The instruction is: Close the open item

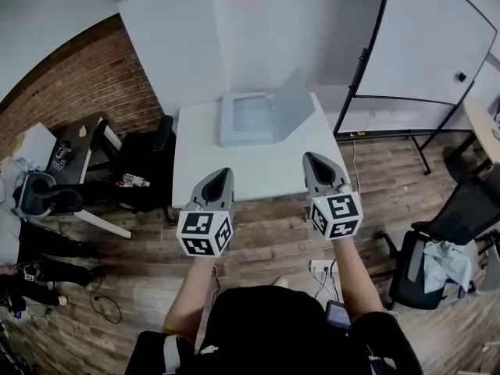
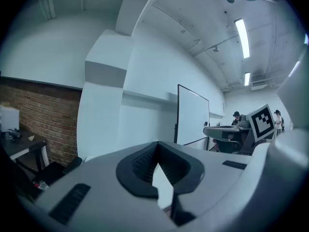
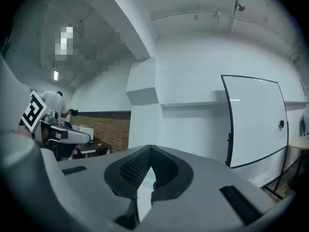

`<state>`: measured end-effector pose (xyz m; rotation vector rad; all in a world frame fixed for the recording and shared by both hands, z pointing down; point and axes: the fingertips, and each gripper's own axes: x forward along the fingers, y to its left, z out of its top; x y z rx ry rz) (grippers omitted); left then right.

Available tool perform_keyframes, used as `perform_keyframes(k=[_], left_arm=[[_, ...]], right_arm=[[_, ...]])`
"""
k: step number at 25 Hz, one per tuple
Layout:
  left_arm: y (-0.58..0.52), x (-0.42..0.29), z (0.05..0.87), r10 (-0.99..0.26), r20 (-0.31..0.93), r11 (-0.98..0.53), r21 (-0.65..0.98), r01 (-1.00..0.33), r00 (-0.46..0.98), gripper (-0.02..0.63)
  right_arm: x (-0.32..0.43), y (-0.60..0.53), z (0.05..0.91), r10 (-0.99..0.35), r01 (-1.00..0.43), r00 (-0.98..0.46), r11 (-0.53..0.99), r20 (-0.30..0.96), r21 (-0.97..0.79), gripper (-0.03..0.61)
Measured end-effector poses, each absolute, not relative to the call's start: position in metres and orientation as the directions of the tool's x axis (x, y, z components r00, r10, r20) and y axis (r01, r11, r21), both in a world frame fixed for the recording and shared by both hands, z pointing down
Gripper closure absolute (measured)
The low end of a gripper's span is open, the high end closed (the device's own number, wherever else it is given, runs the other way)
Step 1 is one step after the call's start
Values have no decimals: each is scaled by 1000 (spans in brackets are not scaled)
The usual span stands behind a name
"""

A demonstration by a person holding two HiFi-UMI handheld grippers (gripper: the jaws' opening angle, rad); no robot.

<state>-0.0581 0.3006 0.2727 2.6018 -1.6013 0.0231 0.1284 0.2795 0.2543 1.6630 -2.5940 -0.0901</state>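
Gaping, the box point(image 1: 246, 120) lies well beyond left hand-held gripper point(image 1: 225, 175) and right hand-held gripper point(image 1: 312, 160), both closed.

2 grippers point(image 1: 226, 173) point(image 1: 309, 157); 1 tbl point(image 1: 234, 170); 1 open case point(image 1: 248, 120); 1 whiteboard point(image 1: 430, 37)

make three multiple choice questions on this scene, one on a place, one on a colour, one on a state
1. Where does the box sit?
A. on the floor
B. on the table's far part
C. on a chair

2. What colour is the table under the box?
A. white
B. black
C. green

3. How is the box's lid?
A. raised
B. shut flat
C. taken off and laid aside

Answers: 1 B, the head view shows it far from the person on the tabletop; 2 A, the top is plain white; 3 A, the lid stands tilted up at the box's right side.
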Motion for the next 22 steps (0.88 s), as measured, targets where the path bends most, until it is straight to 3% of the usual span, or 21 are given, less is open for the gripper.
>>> perform_keyframes(k=[12,22], left_arm=[[296,-27,278,-901,57,-427,68,-902,431,603],[303,-12,287,-909,67,-405,86,-910,411,603]], right_arm=[[149,278,249,-873,-873,-488,487,-22,28,540],[154,282,265,-859,-857,-512,512,18,46,540]])
